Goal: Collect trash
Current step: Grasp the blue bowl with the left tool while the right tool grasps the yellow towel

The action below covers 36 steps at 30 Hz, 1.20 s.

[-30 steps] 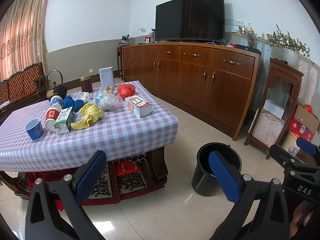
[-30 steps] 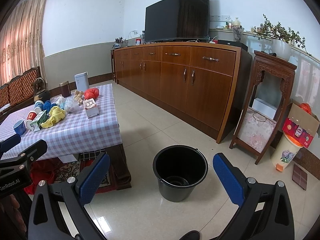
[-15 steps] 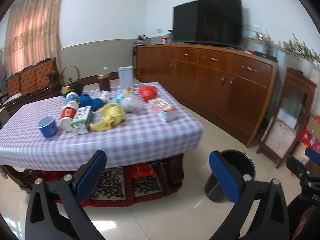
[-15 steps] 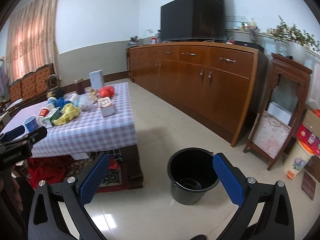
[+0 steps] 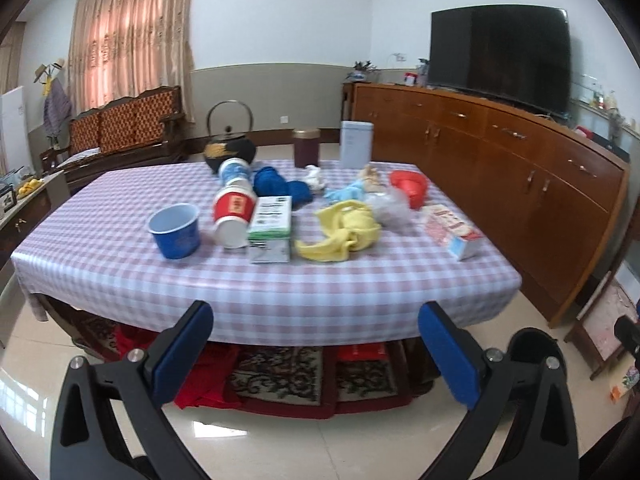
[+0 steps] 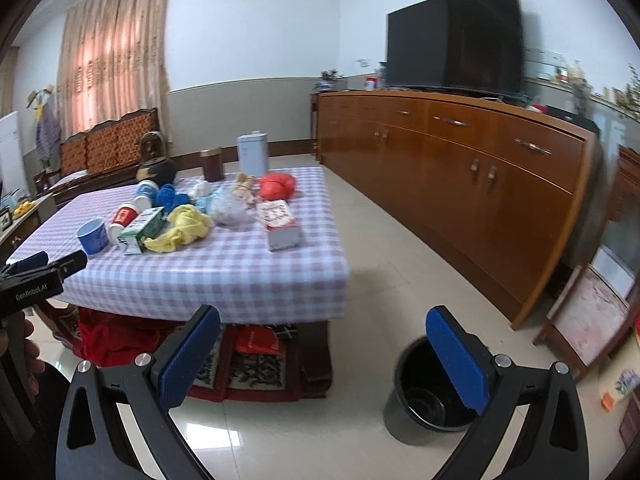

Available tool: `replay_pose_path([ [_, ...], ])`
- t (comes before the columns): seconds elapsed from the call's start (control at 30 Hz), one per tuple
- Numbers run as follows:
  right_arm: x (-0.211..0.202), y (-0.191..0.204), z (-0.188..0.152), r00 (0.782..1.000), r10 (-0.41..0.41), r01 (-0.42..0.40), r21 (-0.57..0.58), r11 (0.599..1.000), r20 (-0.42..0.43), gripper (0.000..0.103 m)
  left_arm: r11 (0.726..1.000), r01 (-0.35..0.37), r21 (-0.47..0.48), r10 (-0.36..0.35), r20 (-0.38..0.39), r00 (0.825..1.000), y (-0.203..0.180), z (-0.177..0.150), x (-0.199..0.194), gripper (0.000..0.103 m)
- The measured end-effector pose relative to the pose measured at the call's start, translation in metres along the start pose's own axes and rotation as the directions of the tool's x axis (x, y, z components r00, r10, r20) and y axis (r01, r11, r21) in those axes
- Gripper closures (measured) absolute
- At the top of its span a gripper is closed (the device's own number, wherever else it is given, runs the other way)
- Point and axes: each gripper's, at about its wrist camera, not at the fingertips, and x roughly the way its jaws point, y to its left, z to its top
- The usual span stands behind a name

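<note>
Yellow crumpled rag [image 5: 344, 232], clear bag [image 5: 390, 210], seemingly plastic, on table [image 5: 120, 264]; both claws wide, empty.

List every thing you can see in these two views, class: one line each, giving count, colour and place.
table: one, lilac check cloth, room centre
paper cup: one, blue, upright, table's left
red cup: one, red and white, lying beside it
carton: one, green and white, table middle
yellow cloth: one, crumpled, right of carton
red bag: one, table's far right
box: one, red and white, right edge
kettle: one, black, far side
bucket: one, black, floor
television: one, black, on sideboard
left claw: open, empty
right claw: open, empty
</note>
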Motion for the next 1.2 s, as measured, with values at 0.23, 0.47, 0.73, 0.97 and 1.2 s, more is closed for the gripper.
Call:
replay_pose_path([
  [0.23, 0.037, 0.041, 0.019, 0.996, 0.087, -0.087, -0.050, 0.995, 0.000, 0.000, 0.994, -0.083, -0.065, 0.084, 0.010, 0.996, 0.038, 0.005, 0.016, 0.001],
  [0.47, 0.083, 0.086, 0.039, 0.984, 0.176, -0.177, -0.072, 0.982, -0.020, 0.002, 0.979, -0.185, -0.082, 0.186, -0.006, 0.983, 0.083, 0.011, 0.034, 0.001],
  [0.73, 0.159, 0.147, 0.059, 0.969, 0.238, -0.245, -0.114, 0.963, -0.070, 0.010, 0.968, -0.218, -0.122, 0.214, -0.051, 0.976, 0.140, 0.026, 0.079, 0.001],
  [0.97, 0.225, 0.184, 0.067, 0.960, 0.251, -0.267, -0.131, 0.955, -0.127, 0.019, 0.966, -0.234, -0.113, 0.228, -0.062, 0.972, 0.164, 0.032, 0.124, 0.006],
  [1.2, 0.265, 0.200, 0.066, 0.951, 0.258, -0.280, -0.125, 0.952, -0.169, 0.027, 0.966, -0.214, -0.141, 0.206, -0.071, 0.976, 0.173, 0.032, 0.164, 0.006],
])
